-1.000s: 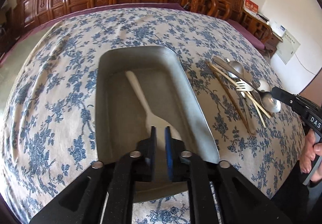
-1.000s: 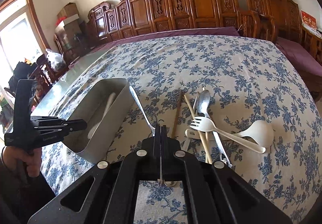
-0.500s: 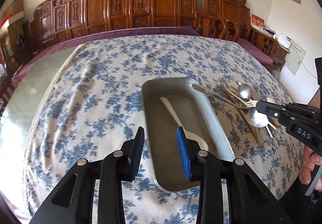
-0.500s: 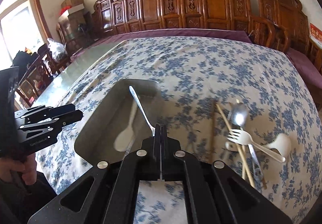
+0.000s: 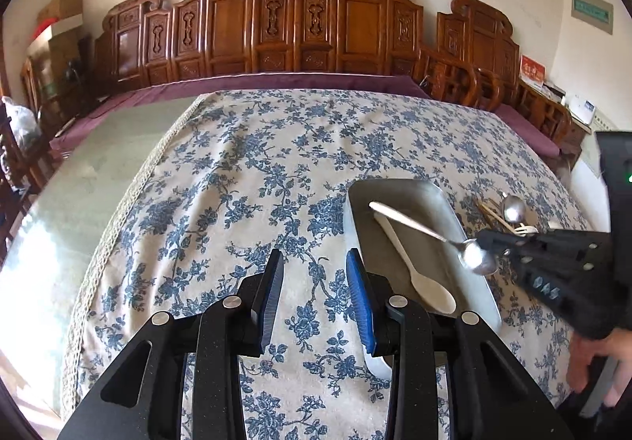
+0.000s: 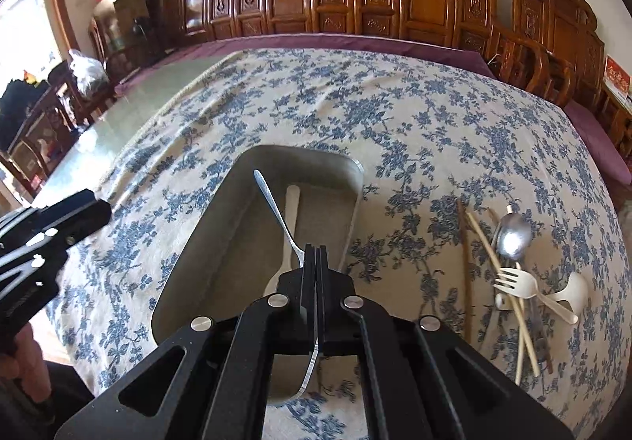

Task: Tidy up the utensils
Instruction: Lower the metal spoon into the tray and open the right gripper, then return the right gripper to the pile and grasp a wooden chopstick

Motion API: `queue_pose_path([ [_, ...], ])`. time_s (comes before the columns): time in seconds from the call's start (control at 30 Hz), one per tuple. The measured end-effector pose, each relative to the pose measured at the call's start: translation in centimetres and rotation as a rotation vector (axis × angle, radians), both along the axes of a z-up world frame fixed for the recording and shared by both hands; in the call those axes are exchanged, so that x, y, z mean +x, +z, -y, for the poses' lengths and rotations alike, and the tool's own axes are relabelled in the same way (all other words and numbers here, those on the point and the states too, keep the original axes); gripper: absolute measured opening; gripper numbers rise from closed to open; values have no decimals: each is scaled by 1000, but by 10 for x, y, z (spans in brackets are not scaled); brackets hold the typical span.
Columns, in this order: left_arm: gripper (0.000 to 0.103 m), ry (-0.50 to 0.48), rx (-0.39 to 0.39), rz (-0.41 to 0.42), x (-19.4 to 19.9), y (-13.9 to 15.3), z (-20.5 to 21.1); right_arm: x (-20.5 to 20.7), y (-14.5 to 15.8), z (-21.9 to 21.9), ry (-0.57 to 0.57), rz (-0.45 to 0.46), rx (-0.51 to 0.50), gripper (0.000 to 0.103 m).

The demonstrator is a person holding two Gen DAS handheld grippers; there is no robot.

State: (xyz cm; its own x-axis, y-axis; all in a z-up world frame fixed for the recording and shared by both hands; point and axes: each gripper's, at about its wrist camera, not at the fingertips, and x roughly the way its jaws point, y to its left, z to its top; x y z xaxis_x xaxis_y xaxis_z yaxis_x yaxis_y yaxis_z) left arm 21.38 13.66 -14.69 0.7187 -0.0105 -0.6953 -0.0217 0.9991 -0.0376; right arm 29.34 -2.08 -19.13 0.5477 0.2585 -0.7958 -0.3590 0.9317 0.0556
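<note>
A grey metal tray (image 5: 474, 274) (image 6: 221, 211) lies on the flowered tablecloth with a white plastic spoon (image 5: 414, 266) (image 6: 290, 219) in it. My right gripper (image 6: 315, 248) (image 5: 484, 236) is shut on a metal spoon (image 6: 276, 211) (image 5: 418, 226) by its bowl, with the handle pointing out over the tray. My left gripper (image 5: 315, 286) is open and empty, over the cloth just left of the tray; it also shows in the right wrist view (image 6: 91, 211).
A pile of utensils lies right of the tray: wooden chopsticks (image 6: 486, 242), a metal spoon (image 6: 513, 234) (image 5: 513, 209), a white fork (image 6: 521, 286) and a white ladle spoon (image 6: 574, 292). Carved wooden chairs (image 5: 316, 29) line the far side. Bare green tabletop (image 5: 87, 179) lies left.
My left gripper let go of the tray, opened and drew back to the left. My right gripper carried the metal spoon from beside the pile to over the tray.
</note>
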Motion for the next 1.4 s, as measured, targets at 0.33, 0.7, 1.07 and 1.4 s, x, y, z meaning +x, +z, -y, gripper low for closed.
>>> queue_pose_path([
  [0.33, 31, 6, -12, 2, -2, 1, -4, -3, -15, -26, 33, -38, -5, 3],
  [0.7, 31, 3, -16, -5, 0, 0, -1, -23, -23, -32, 143, -56, 76, 8],
  [1.07, 38, -61, -46, 6, 0, 1, 31, -38, 14, 59, 101, 56, 84, 8],
  [1.4, 41, -163, -43, -11, 0, -4, 87, -29, 0, 189, -42, 92, -73, 24],
])
